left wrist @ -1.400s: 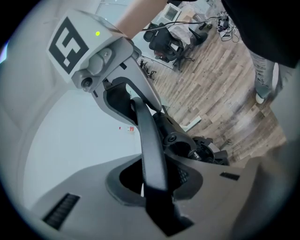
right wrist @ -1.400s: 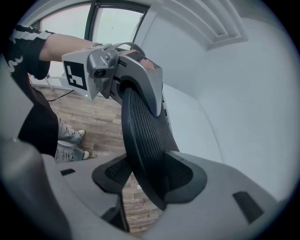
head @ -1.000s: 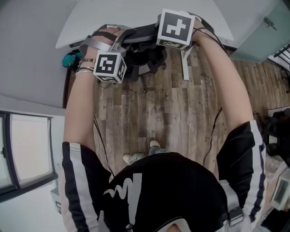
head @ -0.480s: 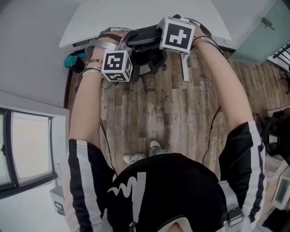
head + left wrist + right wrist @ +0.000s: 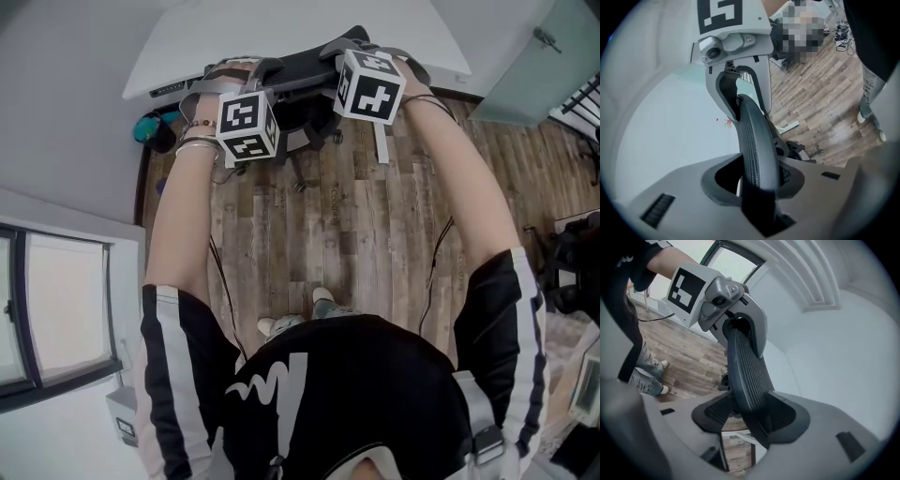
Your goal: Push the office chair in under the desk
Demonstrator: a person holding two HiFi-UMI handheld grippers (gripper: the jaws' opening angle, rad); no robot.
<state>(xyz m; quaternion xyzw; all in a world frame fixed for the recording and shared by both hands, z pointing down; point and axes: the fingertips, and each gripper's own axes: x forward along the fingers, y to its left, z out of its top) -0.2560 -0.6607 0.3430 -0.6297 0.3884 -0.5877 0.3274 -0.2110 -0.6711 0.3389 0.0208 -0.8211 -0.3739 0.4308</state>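
The black mesh office chair [image 5: 302, 64] stands with its backrest top along the front edge of the white desk [image 5: 281, 26], its seat tucked beneath. My left gripper [image 5: 246, 73] straddles the left end of the backrest rim [image 5: 752, 136]. Its jaws have just been opening, and a dark gap shows beside one pad [image 5: 723, 177]. My right gripper [image 5: 349, 49] straddles the right end of the same rim [image 5: 747, 371]. One pad [image 5: 715, 411] stands bare beside the mesh, so its jaws look loose too. Each gripper view shows the other gripper at the rim's far end.
The chair's wheeled base [image 5: 298, 161] and a white desk leg [image 5: 381, 141] stand on the wood floor. A teal object [image 5: 150, 127] lies by the wall at the desk's left end. My shoes [image 5: 292, 323] are well behind the chair. A window [image 5: 56, 319] is at the left.
Both marker cubes have rolled on the backrest rim, and the left one has shifted slightly right. The chair has hardly moved against the desk.
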